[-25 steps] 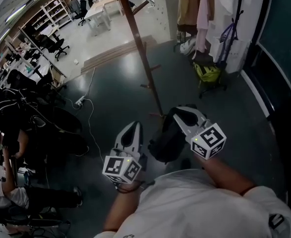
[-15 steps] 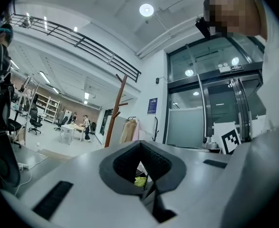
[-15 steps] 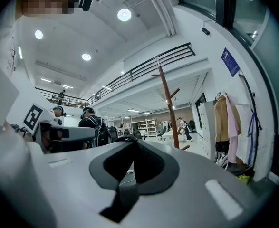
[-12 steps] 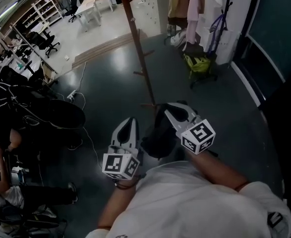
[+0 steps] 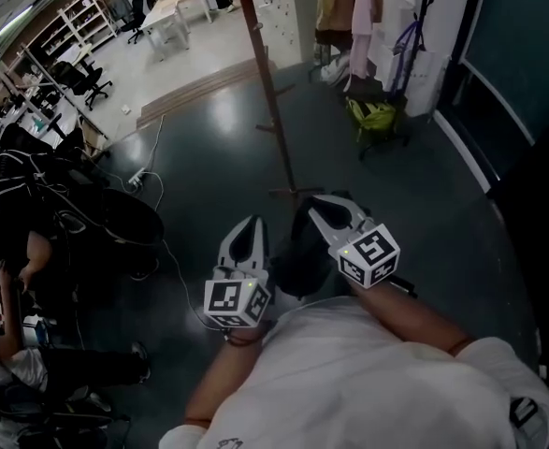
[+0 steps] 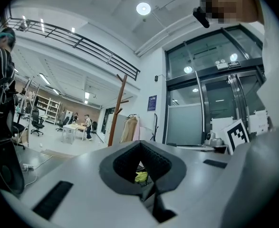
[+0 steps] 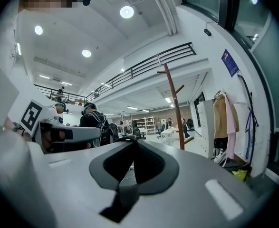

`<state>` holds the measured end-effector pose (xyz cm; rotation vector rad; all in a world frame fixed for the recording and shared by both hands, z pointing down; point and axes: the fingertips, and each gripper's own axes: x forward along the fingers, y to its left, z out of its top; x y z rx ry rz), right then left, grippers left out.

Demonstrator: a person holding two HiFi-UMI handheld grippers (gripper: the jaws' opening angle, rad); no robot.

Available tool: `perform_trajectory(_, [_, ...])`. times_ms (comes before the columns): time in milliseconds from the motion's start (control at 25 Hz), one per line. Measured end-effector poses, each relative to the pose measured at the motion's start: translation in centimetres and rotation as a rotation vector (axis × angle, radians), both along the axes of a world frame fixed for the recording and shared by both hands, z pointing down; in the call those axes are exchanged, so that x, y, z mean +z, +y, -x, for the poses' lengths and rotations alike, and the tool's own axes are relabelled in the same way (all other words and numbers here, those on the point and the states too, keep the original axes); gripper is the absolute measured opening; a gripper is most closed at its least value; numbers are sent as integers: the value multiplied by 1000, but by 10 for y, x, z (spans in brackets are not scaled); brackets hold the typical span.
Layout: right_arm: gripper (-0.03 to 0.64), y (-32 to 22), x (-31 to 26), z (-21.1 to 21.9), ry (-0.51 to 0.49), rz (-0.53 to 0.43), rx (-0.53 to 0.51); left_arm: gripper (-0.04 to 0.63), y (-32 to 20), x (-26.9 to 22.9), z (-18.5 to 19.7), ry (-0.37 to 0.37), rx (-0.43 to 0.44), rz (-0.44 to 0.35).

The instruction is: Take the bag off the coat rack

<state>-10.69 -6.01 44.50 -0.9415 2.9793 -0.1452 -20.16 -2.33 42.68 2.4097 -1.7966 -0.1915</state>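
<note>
The right gripper [image 5: 323, 210] gripped the bag [image 5: 297, 255]; the left gripper [image 5: 246, 230] was closed, empty. Best to hold tight and keep clear of the coat rack [image 5: 267, 82].

Glossy dark floor [image 5: 209, 157], brown wooden coat rack [image 5: 267, 92], matt black cloth bag [image 5: 297, 255].

Head camera steeply downward; both gripper cameras level, toward shared coat rack [image 7: 175, 108].

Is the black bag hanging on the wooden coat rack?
No, the black bag is low beside the right gripper, off the coat rack's hooks.
</note>
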Motion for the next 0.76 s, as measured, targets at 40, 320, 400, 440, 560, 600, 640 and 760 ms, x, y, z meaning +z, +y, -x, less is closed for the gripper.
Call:
perform_trajectory(40, [25,2,0,2,0,2,1,6,2,1,2,-1,1,1])
perform_trajectory(320, [24,10,-6,12,-3,-11,0,6,9,3,6,-4,15,10])
perform_trajectory(400, [24,13,-4,16,2,-11,-3,6,11,4,9,-1,16,13])
perform_trajectory(440, [23,13,-3,18,4,-10,-3,6,11,5,10,1,15,14])
perform_trajectory(560, [24,13,-4,22,5,-11,0,6,12,6,16,5,15,13])
perform_trajectory(600, [23,13,-5,23,6,-12,0,6,13,5,18,4,15,11])
perform_trajectory(640, [25,14,-6,26,7,-12,1,6,14,4,20,0,15,9])
perform_trajectory(760, [24,16,-7,32,11,-13,2,6,16,1,24,-11,19,3])
